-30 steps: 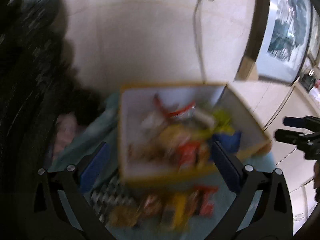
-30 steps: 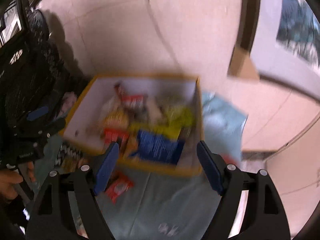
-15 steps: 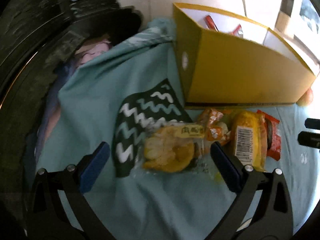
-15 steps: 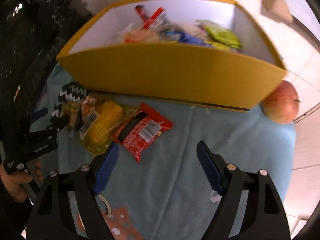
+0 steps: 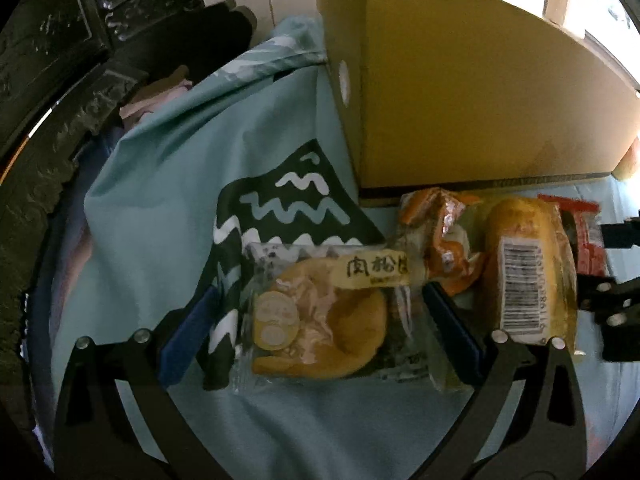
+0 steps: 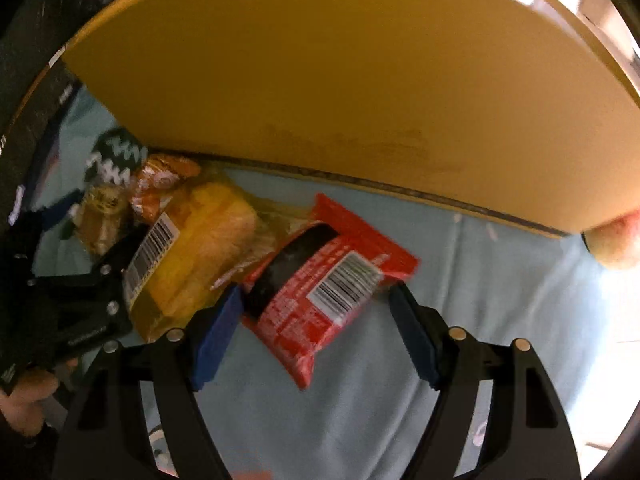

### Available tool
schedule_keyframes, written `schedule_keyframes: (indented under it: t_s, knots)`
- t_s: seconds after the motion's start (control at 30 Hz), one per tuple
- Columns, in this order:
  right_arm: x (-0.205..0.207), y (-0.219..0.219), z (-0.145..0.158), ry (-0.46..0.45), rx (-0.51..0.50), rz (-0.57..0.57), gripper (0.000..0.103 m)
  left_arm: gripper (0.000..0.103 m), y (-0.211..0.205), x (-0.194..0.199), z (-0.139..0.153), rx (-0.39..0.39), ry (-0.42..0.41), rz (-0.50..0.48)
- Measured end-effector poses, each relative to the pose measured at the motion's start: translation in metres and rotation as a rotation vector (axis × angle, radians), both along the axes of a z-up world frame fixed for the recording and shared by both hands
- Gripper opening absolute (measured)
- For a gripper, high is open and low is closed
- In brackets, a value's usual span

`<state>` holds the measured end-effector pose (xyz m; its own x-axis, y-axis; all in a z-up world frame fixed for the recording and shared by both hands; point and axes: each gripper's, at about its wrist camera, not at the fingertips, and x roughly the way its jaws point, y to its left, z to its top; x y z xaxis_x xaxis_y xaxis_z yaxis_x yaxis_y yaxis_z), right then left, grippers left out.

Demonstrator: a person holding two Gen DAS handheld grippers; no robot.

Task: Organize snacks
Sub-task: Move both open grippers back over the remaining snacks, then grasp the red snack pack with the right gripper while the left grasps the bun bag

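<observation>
A clear-wrapped bun [image 5: 328, 320] with a yellow label lies on the teal cloth [image 5: 168, 208], between the blue pads of my open left gripper [image 5: 320, 332]; the pads do not press it. Right of it lie an orange wrapped snack [image 5: 444, 232], a yellow cake pack [image 5: 528, 272] with a barcode, and a red packet [image 5: 588, 240]. In the right wrist view the red packet [image 6: 324, 284] lies between the pads of my open right gripper [image 6: 316, 300], close to both. The yellow cake pack [image 6: 192, 256] touches its left side. The yellow box [image 6: 360, 100] stands just behind; its inside is hidden.
An apple [image 6: 616, 240] sits at the box's right corner. The left gripper [image 6: 72, 300] and a hand [image 6: 24, 408] show at the left of the right wrist view. Dark carved furniture [image 5: 48, 100] borders the cloth on the left. The yellow box [image 5: 460, 100] fills the upper right.
Both grippers have sunk toward the cloth. The bun now lies between the left pads and the red packet between the right pads. The box's contents have dropped out of sight.
</observation>
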<state>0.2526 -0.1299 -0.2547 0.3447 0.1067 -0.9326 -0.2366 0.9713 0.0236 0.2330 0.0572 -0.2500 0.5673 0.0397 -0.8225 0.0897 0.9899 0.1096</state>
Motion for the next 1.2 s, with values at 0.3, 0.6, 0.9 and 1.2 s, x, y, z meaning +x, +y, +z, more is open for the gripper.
schedule_keyframes:
  t_s: [0.3,0.6,0.9,1.2]
  knots:
    - [-0.02,-0.005,0.005,0.016,-0.101,0.172,0.048,0.081,0.009,-0.01,0.005,-0.002,-0.004,-0.067]
    - [-0.052,-0.088,0.007,0.006,0.042,0.029,0.048,0.067,0.015,-0.015,0.017,-0.048,-0.033,-0.056]
    - [-0.071,-0.095,0.027,-0.021,0.127,0.016,0.048,0.065,0.028,-0.031,0.035,-0.084,-0.071,-0.003]
    - [-0.078,-0.1,0.022,0.0,0.161,0.003,0.048,0.076,0.02,-0.043,0.035,-0.151,-0.044,-0.078]
